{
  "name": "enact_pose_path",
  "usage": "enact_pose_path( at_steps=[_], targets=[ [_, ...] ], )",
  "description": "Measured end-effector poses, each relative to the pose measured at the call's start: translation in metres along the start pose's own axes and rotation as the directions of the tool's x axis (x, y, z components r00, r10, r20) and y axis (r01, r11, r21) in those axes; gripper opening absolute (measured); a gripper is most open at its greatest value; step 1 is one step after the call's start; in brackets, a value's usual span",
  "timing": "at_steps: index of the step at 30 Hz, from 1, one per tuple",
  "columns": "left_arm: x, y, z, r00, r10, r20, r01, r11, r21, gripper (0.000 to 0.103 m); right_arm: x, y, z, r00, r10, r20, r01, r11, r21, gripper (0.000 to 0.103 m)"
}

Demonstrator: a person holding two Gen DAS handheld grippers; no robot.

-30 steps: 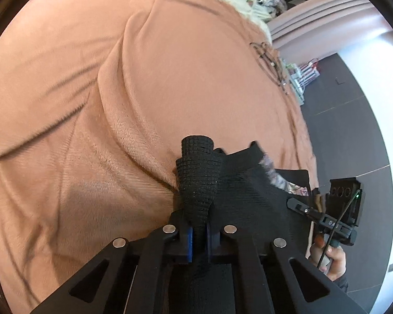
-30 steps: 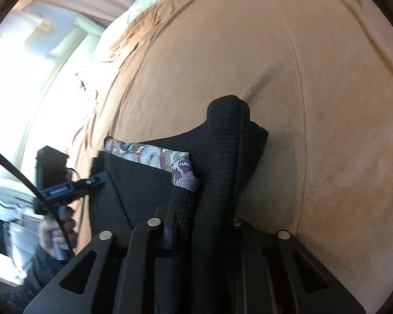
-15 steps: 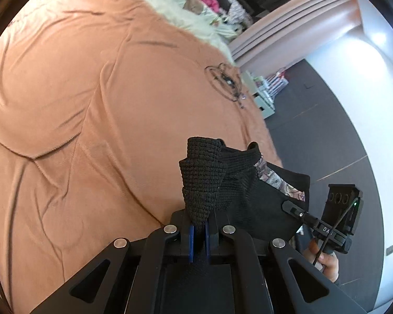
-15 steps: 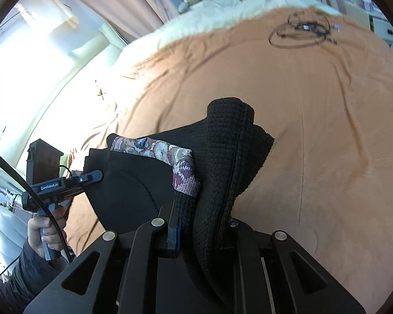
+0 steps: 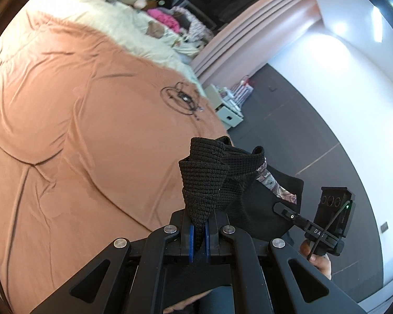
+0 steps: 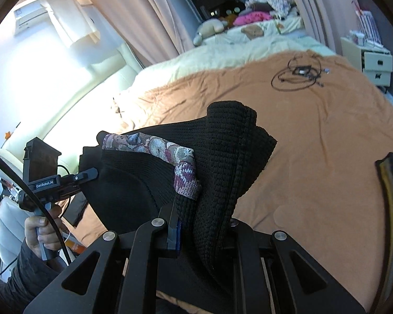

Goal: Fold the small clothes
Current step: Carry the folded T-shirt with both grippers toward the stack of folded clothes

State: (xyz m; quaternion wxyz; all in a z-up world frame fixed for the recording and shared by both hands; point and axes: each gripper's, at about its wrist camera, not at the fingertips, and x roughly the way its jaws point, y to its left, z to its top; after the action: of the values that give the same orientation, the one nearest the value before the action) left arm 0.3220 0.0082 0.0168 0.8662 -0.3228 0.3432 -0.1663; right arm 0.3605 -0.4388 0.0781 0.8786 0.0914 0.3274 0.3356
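Note:
A black knit garment (image 5: pixel 209 183) with a flowered band (image 6: pixel 154 144) hangs stretched between both grippers, lifted above the orange bedspread (image 5: pixel 91 130). My left gripper (image 5: pixel 199 235) is shut on a bunched black corner of it. My right gripper (image 6: pixel 196 233) is shut on the opposite corner, where black knit and the flowered band (image 5: pixel 272 185) fold together. In each wrist view the other gripper shows off to the side, the right gripper (image 5: pixel 288 210) held by a hand, the left gripper (image 6: pixel 87 174) held likewise. The garment's lower part is hidden behind the gripper bodies.
A coiled black cable (image 6: pixel 298 74) lies on the bedspread toward its far end. Cream bedding (image 6: pixel 222 52) with plush toys lies beyond. A white drawer unit (image 6: pixel 374 62) stands at the bed's right, dark floor (image 5: pixel 301 120) beside it. A dark item (image 6: pixel 390 183) sits at the right edge.
Both grippers have risen and pulled back from the bed with the garment still in them. More of the room, the far bedding and the cable now shows; the bedspread lies farther below.

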Motion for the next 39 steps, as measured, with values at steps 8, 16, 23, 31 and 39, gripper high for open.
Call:
enact_pose_path(
  at_steps=[8, 16, 23, 31, 39],
  targets=[
    [-0.02, -0.071, -0.006, 0.998, -0.054, 0.014, 0.053, 0.996, 0.076, 0.005, -0.091, 0.01, -0.022, 0.995, -0.026, 0.091, 0.027, 1.0, -0.01, 0.01],
    [-0.015, -0.136, -0.019, 0.992, -0.128, -0.011, 0.129, 0.981, 0.146, 0.005, -0.173, 0.014, -0.049, 0.984, -0.092, 0.15, 0.097, 0.995, -0.023, 0.01],
    [0.008, -0.194, -0.032, 0.977, -0.203, -0.069, 0.213, 0.953, 0.214, 0.005, -0.242, 0.009, -0.076, 0.964, -0.171, 0.204, 0.173, 0.985, 0.009, 0.01],
    [0.062, -0.259, -0.044, 0.951, -0.258, -0.172, 0.299, 0.91, 0.288, 0.005, -0.297, -0.005, -0.107, 0.936, -0.23, 0.267, 0.227, 0.973, 0.044, 0.01],
    [0.131, -0.31, -0.06, 0.895, -0.34, -0.29, 0.426, 0.844, 0.325, 0.005, -0.344, -0.016, -0.14, 0.891, -0.325, 0.317, 0.312, 0.946, 0.092, 0.01]
  ],
)
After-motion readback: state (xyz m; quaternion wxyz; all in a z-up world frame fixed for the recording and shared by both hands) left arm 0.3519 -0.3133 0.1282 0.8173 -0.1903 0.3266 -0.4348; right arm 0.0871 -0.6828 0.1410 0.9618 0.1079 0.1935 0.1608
